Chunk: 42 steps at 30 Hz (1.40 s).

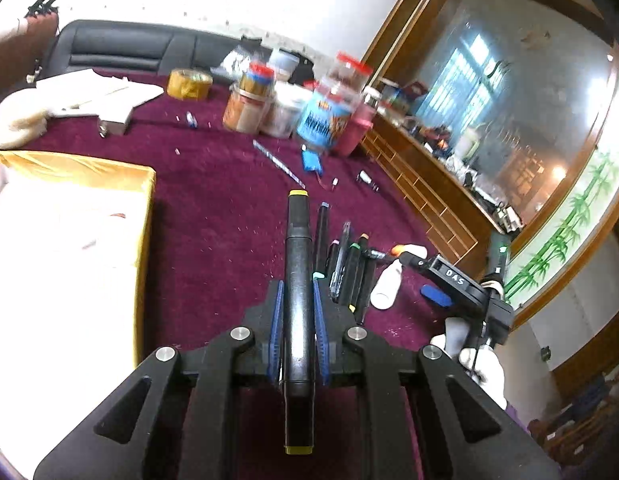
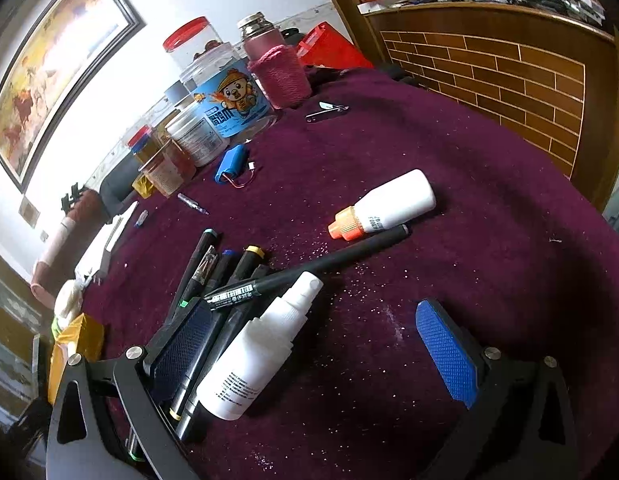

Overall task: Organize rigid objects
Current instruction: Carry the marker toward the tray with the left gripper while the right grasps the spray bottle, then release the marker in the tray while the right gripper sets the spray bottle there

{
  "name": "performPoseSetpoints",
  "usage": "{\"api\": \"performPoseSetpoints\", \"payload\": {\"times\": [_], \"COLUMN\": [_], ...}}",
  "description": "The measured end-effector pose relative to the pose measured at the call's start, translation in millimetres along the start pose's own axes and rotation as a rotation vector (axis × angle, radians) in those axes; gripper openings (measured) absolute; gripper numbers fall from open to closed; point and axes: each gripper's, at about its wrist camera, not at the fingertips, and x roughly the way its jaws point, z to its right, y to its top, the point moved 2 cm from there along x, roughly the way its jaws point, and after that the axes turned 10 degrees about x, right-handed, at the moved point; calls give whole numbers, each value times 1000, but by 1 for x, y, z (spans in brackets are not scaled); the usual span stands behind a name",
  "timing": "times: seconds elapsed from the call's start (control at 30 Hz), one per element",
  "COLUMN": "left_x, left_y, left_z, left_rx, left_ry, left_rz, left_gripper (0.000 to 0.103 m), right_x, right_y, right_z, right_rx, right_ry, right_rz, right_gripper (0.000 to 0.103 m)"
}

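**Marker in the left claw, headed for the pen row**

The left claw (image 1: 297, 312) is clenched on a black marker (image 1: 296, 280), its blue pads pressing either side of the barrel, which runs straight out along the fingers, yellow cap forward. It hangs over the maroon surface (image 1: 213, 208), just left of the row of pens (image 1: 347, 268) lying side by side. I'd say the job now is to lay it down parallel with that row: keep the barrel level, lower it close beside the nearest pen without knocking the others, and let go only once it rests flat, since a round barrel may roll.

The right claw (image 2: 321, 344) is spread wide and holds nothing; it sits low around a white spray bottle (image 2: 257, 356), with one black pen (image 2: 309, 268) lying crosswise over the row. That one looks due for straightening.

The marker is glossy black, thick and smooth, with yellow at both ends
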Motion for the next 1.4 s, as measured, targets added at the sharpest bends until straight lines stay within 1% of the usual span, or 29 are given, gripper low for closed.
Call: {"api": "performPoseSetpoints", "payload": {"times": [0.03, 0.13, 0.2, 0.27, 0.33, 0.47, 0.6, 0.63, 0.67, 0.77, 0.93, 1.07, 1.17, 1.23, 1.33, 1.4], "left_x": [-10, -31, -43, -50, -51, -50, -66, -70, -75, -84, -93, -100, -103, -100, -91, -81], "left_y": [0, 1, 0, -2, -4, -7, -13, -15, -17, -24, -32, -34, -36, -34, -26, -19], "left_z": [-1, -5, -9, -13, -18, -27, -42, -46, -53, -70, -102, -124, -141, -152, -166, -178], "left_rx": [-5, 2, 11, 20, 17, -18, -36, -46, -61, -95, -164, -191, -213, -214, -194, -189], "left_ry": [-7, 2, 8, 18, 12, -19, 11, 19, 30, 58, 100, 153, 194, 225, 259, 275], "left_rz": [20, 55, 74, 87, 93, 91, 115, 118, 122, 129, 133, 135, 121, 89, 42, 4], "left_gripper": [12, 12, 12, 12, 12, 12, 12, 12, 12, 12, 12, 12, 12, 12, 12, 12], "right_x": [-1, -14, -21, -22, -18, -4, 14, 14, 15, 12, -8, -33, -45, -46, -41, -33], "right_y": [2, 2, -1, -6, -11, -17, -21, -20, -20, -19, -22, -24, -31, -39, -56, -72], "right_z": [2, 4, -1, -15, -29, -42, -42, -42, -42, -38, -34, -49, -78, -101, -140, -166], "right_rx": [8, 11, -3, -59, -97, -102, -82, -85, -83, -61, -44, -64, -111, -145, -207, -251], "right_ry": [4, -17, -11, -32, -42, -83, -124, -131, -131, -104, -46, 50, 128, 173, 239, 265], "right_rz": [-5, 2, -14, -51, -80, -115, -163, -140, -144, -165, -184, -187, -208, -233, -291, -330], "right_gripper": [101, 90, 84, 69, 67, 67, 65, 57, 40, 32, 31, 31, 31, 31, 31, 31]}}
